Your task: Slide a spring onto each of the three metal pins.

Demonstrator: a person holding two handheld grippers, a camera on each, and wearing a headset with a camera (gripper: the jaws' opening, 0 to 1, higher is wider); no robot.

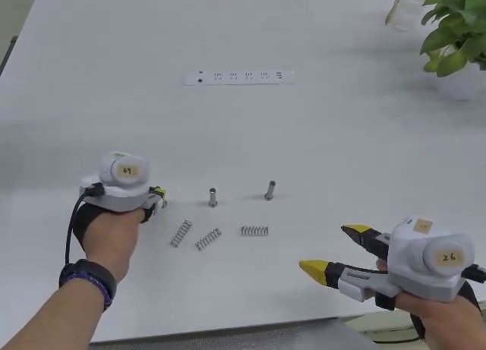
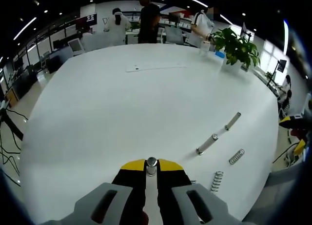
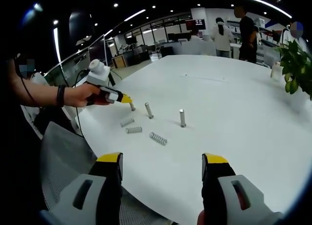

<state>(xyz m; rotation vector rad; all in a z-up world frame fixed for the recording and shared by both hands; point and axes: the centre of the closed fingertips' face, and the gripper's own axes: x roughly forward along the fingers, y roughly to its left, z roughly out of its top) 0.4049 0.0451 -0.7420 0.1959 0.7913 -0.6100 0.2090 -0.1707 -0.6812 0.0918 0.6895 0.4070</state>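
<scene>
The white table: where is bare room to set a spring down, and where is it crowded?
The widest bare patch lies between the power strip and the pins. The table is also bare from the springs right toward the plant. It is crowded near the front: pins, springs and the left gripper, shut on one pin.

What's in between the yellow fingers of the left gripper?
A short silver metal pin stands upright between the left gripper's yellow-tipped fingers, which are shut on it. In the left gripper view you can see its round top; the fingers cover its shaft.
</scene>
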